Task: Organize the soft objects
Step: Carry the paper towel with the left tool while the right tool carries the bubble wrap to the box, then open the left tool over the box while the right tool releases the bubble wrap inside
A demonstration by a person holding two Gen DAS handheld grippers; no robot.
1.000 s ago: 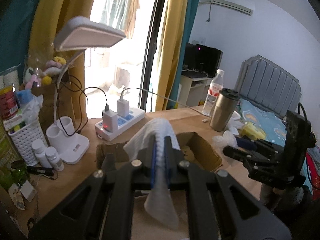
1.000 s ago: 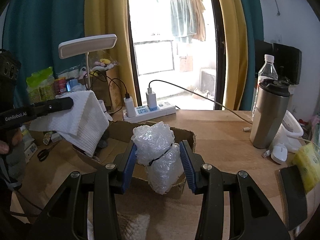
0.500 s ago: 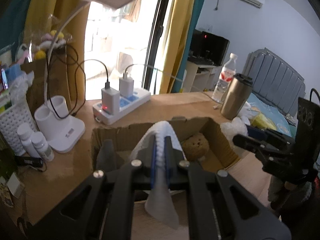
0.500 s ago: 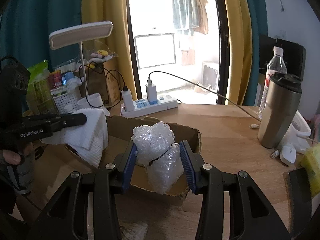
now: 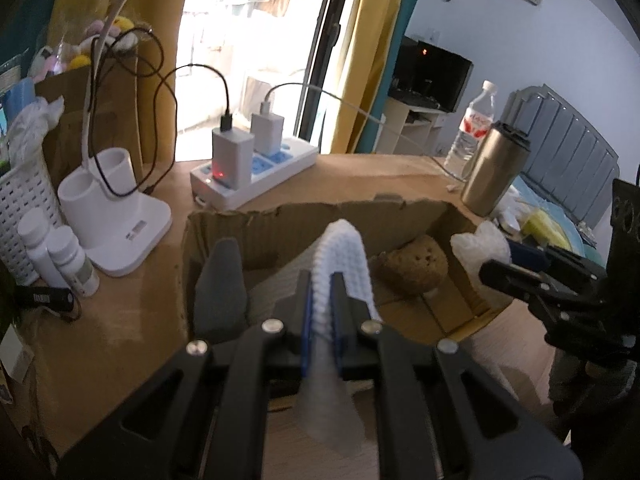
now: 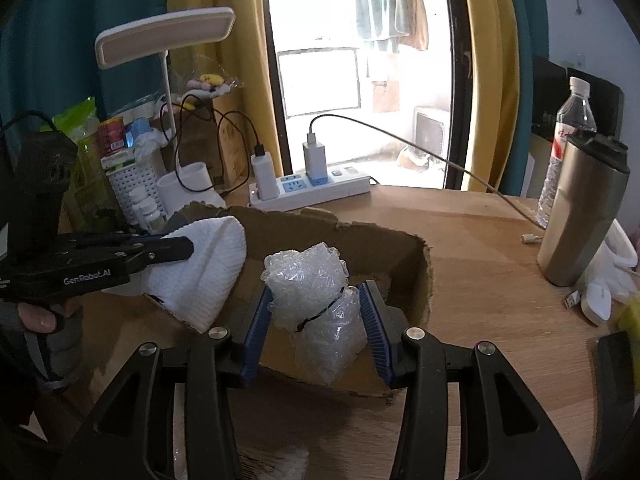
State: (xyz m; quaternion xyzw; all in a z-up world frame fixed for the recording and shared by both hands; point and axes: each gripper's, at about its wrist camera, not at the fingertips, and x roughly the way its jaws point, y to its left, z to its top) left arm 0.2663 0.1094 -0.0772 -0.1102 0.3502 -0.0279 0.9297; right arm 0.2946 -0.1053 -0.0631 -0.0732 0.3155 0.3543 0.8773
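Observation:
My left gripper point(image 5: 321, 300) is shut on a white waffle-textured cloth point(image 5: 344, 258) and holds it over the near left part of an open cardboard box point(image 5: 312, 216). A brown plush toy point(image 5: 416, 264) and a grey foam piece point(image 5: 222, 288) lie inside the box. My right gripper point(image 6: 318, 320) is shut on a clear bubble-wrap bundle point(image 6: 312, 296) tied with a black band, above the box's near edge point(image 6: 424, 272). The left gripper point(image 6: 132, 256) with the cloth point(image 6: 204, 268) shows at the left in the right wrist view. The right gripper point(image 5: 520, 272) shows at the right in the left wrist view.
A white power strip point(image 5: 256, 176) with chargers and a white lamp base point(image 5: 116, 208) stand behind the box. Small white bottles point(image 5: 60, 256) and a white basket point(image 5: 20, 200) are at the left. A steel tumbler point(image 6: 580, 216) and a water bottle point(image 6: 568, 120) stand at the right.
My left gripper has come down and forward with the cloth, so it hangs over the box interior. My right gripper has moved closer to the box with the bubble wrap.

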